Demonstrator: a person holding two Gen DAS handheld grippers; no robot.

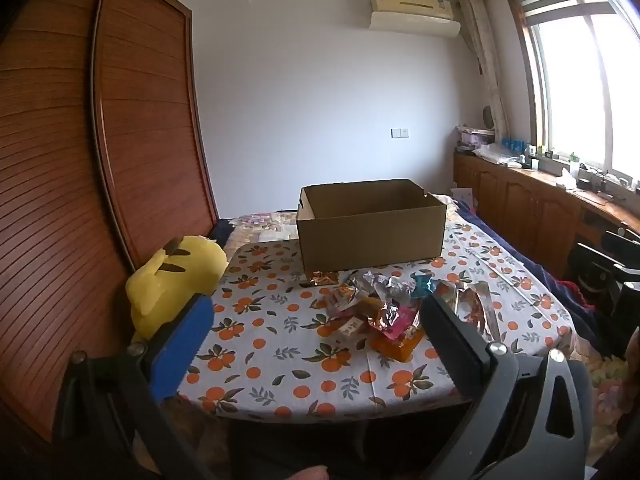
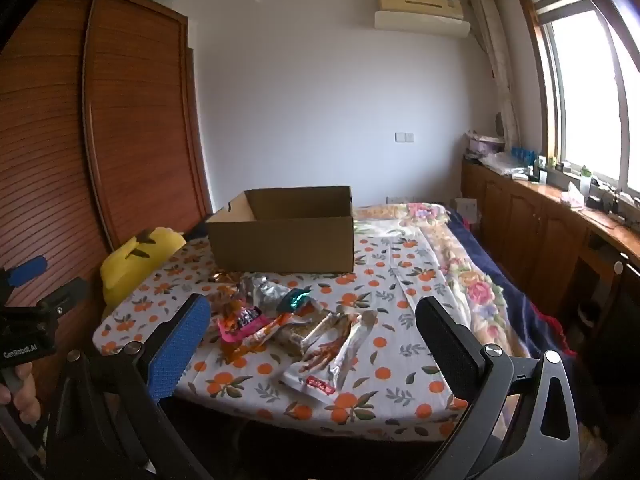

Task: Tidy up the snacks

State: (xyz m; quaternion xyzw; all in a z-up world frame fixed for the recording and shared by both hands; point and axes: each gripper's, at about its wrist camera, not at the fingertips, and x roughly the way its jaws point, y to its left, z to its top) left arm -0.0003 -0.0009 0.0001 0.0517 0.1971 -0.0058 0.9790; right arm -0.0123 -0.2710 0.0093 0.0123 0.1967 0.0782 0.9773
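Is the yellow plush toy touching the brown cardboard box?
Apart. The right wrist view shows the yellow plush toy at the table's left edge, with a strip of orange-print tablecloth plainly visible between it and the brown cardboard box.

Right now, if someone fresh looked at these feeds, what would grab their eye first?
Probably the open cardboard box at the far side of the table, and the heap of snack packets on the orange-print cloth just in front of it. Next, the yellow plush toy at the table's left edge against the wooden wardrobe. Both grippers, left and right, hang open short of the snacks.
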